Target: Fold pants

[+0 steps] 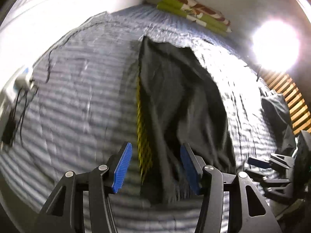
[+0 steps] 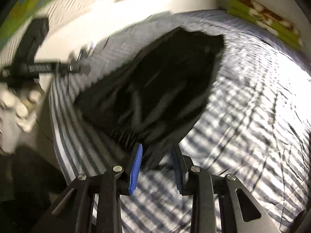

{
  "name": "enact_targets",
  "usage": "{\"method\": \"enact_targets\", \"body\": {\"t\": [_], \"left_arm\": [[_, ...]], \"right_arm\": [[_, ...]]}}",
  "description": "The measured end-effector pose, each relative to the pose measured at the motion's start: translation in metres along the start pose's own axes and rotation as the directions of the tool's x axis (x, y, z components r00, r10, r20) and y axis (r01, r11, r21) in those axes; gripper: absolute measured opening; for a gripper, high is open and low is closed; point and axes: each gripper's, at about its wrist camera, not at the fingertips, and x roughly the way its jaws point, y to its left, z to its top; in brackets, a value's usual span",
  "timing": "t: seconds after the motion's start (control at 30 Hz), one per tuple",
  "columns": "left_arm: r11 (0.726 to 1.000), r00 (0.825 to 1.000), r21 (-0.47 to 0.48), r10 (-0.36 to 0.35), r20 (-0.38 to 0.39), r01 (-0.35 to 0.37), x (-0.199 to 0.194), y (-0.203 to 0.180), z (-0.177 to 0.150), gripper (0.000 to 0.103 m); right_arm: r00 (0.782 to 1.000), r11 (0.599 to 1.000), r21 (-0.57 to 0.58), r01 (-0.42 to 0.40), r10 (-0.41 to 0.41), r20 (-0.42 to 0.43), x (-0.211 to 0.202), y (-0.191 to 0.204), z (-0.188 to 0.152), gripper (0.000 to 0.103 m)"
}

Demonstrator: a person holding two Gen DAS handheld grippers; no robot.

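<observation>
Dark grey pants (image 1: 175, 97) lying spread on a striped blue-and-white bedspread (image 1: 77, 97), stretched lengthwise away from both cameras, a yellow patterned strip (image 1: 142, 139) along the left edge. Near end of the pants between the blue pads of the left gripper (image 1: 156, 167), jaws wide apart, gripping nothing. Right gripper (image 2: 156, 167) with jaws parted more narrowly, a dark fold of the pants (image 2: 155, 89) reaching into the gap between the pads; contact impossible to judge through the blur. Both views smeared by motion. Folded green-and-brown patterned cloth (image 1: 196, 12) at the far edge of the bed, against the wall. Bright lamp glare (image 1: 276, 44) to the right, wooden slats (image 1: 291, 99) below it. Other dark clothing (image 1: 276, 112) heaped at the bed's right edge.
</observation>
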Motion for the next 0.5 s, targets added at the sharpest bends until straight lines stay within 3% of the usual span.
{"method": "enact_targets", "body": {"t": [0.1, 0.23, 0.37, 0.5], "left_arm": [[0.999, 0.999, -0.023, -0.038, -0.03, 0.037, 0.024, 0.003, 0.038, 0.058], [0.998, 0.997, -0.044, -0.046, -0.066, 0.043, 0.065, 0.008, 0.076, 0.072], [0.999, 0.994, -0.044, 0.016, -0.112, -0.021, 0.111, 0.022, 0.095, 0.072], [0.997, 0.989, -0.08, -0.009, -0.147, -0.003, 0.137, 0.041, 0.098, 0.072]], "right_arm": [[0.997, 0.995, 0.092, 0.032, -0.038, 0.063, -0.006, -0.029, 0.023, 0.033], [0.995, 0.977, 0.213, 0.016, -0.037, 0.097, 0.009, -0.071, 0.054, 0.038], [0.996, 0.934, 0.355, -0.05, 0.018, 0.092, 0.043, -0.109, 0.079, 0.038], [0.998, 0.915, 0.4, -0.06, 0.044, 0.049, 0.074, -0.126, 0.093, 0.038]]}}
